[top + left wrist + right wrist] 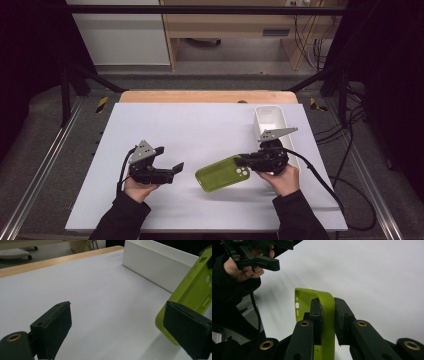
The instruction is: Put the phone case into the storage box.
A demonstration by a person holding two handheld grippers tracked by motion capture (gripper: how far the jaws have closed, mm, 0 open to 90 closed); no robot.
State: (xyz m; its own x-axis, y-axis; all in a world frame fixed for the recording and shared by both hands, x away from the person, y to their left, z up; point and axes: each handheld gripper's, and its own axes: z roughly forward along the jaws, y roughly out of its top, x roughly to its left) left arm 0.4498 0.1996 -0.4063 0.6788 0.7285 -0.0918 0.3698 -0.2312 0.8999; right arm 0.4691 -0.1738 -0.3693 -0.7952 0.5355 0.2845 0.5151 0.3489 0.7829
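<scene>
On the left of the tabletop, the left claw sits low in the person's left hand, its jaws spread wide and pointing right toward the green case. Nothing is between them: in the left gripper view the two black pads stand far apart over bare white surface, and the case lies just beyond the right-hand pad, apart from it as far as can be told. The grey plate on top of this claw tilts up and to the right.

Near the middle, the case hangs tilted, its left corner low near the tabletop and casting a shadow below, its right end raised (the camera cut-out with its round holes sits at that raised end).

Further right, the right claw is clenched on that raised end of the case, held in the right hand. The right gripper view shows both pads pressed on a thin wall of the case, one on each face, with the left claw farther off at the upper left.

Behind the right claw, a white bin stands along the right edge of the tabletop, long side running away from the person. A black cable trails from the right claw off the right side.
</scene>
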